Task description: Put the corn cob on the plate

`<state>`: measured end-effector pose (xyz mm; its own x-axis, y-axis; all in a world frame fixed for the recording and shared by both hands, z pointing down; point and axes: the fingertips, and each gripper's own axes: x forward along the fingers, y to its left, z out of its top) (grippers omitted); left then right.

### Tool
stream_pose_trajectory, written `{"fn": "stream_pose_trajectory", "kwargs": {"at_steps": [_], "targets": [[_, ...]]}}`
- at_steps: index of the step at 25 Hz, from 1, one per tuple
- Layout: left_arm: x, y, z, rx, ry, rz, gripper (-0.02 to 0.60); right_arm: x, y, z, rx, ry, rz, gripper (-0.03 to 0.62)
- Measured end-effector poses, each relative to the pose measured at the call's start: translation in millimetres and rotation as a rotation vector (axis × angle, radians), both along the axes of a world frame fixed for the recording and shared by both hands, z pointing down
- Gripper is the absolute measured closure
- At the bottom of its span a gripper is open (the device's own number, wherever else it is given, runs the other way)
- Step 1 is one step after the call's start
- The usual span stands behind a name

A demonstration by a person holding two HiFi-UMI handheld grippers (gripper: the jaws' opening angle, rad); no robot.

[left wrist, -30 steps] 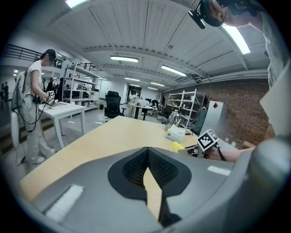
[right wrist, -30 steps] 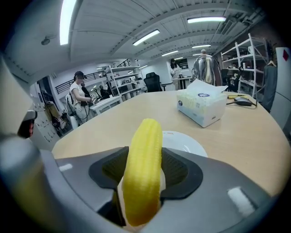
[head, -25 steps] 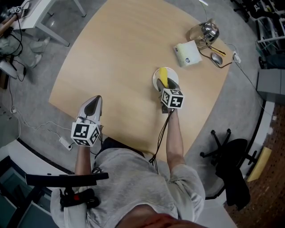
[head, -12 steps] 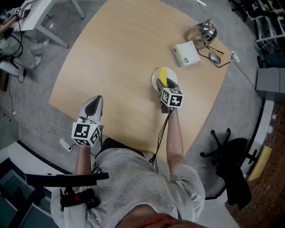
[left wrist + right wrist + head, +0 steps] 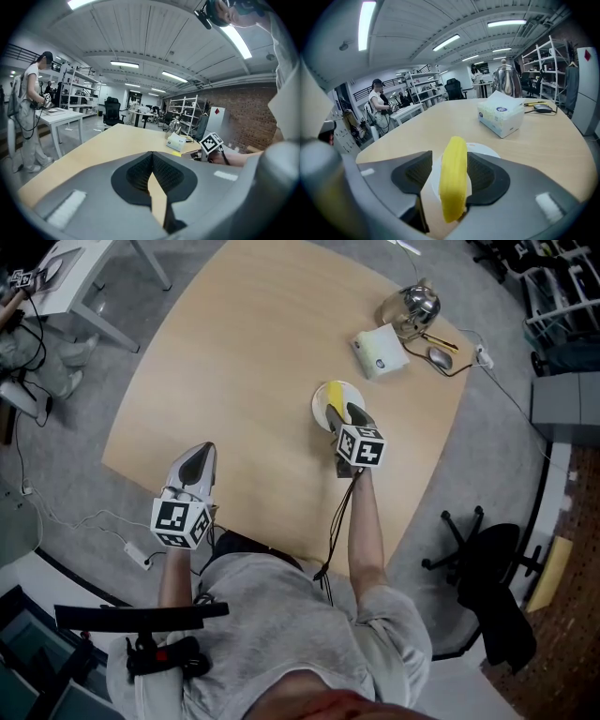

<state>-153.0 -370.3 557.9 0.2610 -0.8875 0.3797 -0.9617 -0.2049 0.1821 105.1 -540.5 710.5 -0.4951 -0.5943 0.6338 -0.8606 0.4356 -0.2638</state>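
Observation:
The yellow corn cob [image 5: 453,178] lies lengthwise between the jaws of my right gripper [image 5: 449,159], over the small white plate [image 5: 487,151]. It leans on the right pad, and a strip of plate shows between it and the left pad, so the jaws stand open around it. In the head view the corn cob [image 5: 335,397] rests on the plate [image 5: 320,407] at mid-table, with the right gripper [image 5: 349,415] at the plate's near edge. My left gripper [image 5: 199,454] hovers at the table's near left edge, shut and empty, its tips meeting [image 5: 152,157].
Beyond the plate on the wooden table [image 5: 244,352] stand a tissue box [image 5: 379,351], a metal kettle [image 5: 412,306] and a computer mouse [image 5: 439,356] with its cable. An office chair [image 5: 487,568] is at the right, and a person [image 5: 30,108] stands by a white desk at the far left.
The head view has shifted a little, so the table things sit slightly higher and further left. The right gripper stays at the plate with the corn between its jaws. The left gripper has not moved.

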Motion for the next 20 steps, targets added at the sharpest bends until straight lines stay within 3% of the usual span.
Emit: {"fn": "stream_pose_trajectory", "kwargs": {"at_steps": [20], "targets": [[21.1,35.5,-38.4,0.087,0.013,0.084,0.561,29.3,62.2,-89.2,0.151,-0.043,0.091,0.360]]}}
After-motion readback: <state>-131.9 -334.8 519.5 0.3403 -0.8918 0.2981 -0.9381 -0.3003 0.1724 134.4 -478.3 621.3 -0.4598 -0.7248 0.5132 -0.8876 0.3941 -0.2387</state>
